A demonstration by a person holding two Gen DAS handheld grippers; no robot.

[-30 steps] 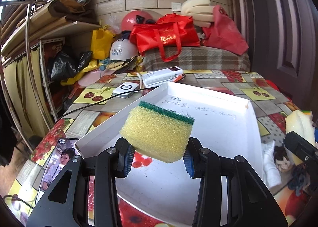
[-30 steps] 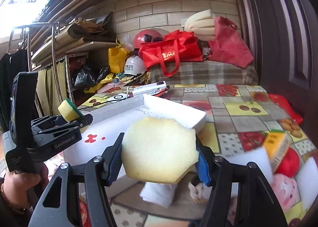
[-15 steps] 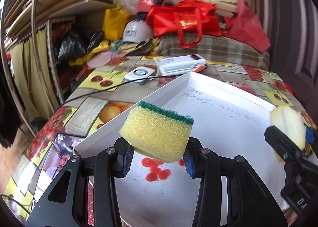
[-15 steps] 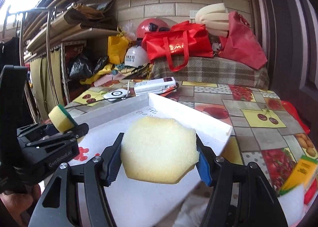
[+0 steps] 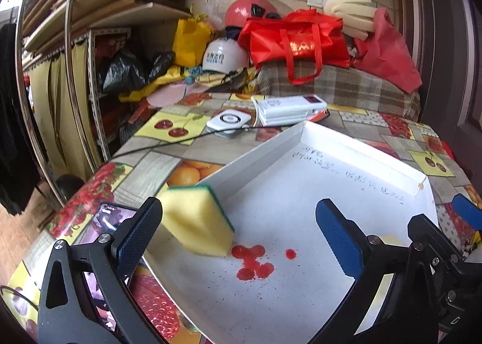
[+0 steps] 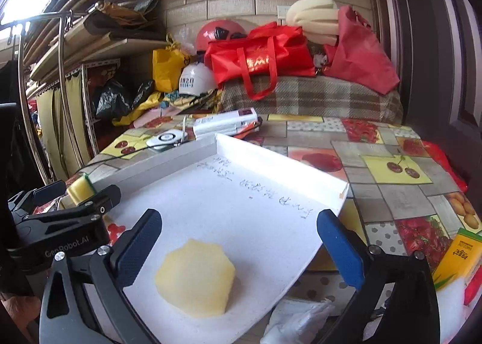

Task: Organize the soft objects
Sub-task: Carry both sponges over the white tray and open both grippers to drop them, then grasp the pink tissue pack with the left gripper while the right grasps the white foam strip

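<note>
- Both sponges were clamped between my jaws a second ago; now each one is out of the grip and down in the white tray [image 5: 355,145].
- My left gripper [image 5: 238,235] is opening wide. The yellow sponge with the green scouring face [image 5: 195,219] sits between the jaws but well clear of the right pad; whether it still brushes the left pad I cannot tell.
- That sponge rests on the tray floor at the tray's left wall, green face turned away from me, just beside a cluster of red stains [image 5: 253,262].
- My right gripper [image 6: 239,246] is opening too, and nothing is pinched in it. The pale yellow foam piece [image 6: 195,277] lies flat on the tray floor between the blue pads, touching neither.
- From the right wrist view I see the left gripper at the picture's left edge, with the green-backed sponge just in front of it.
- Handwriting runs along the tray floor near the far wall.
- Beyond the tray on the fruit-print tablecloth [image 6: 388,145] lie a white power bank [image 5: 290,106] and a small white round-buttoned device [image 5: 230,121] with a cable.
- Red bags [image 5: 296,38] and helmets are piled against the brick wall behind.
</note>
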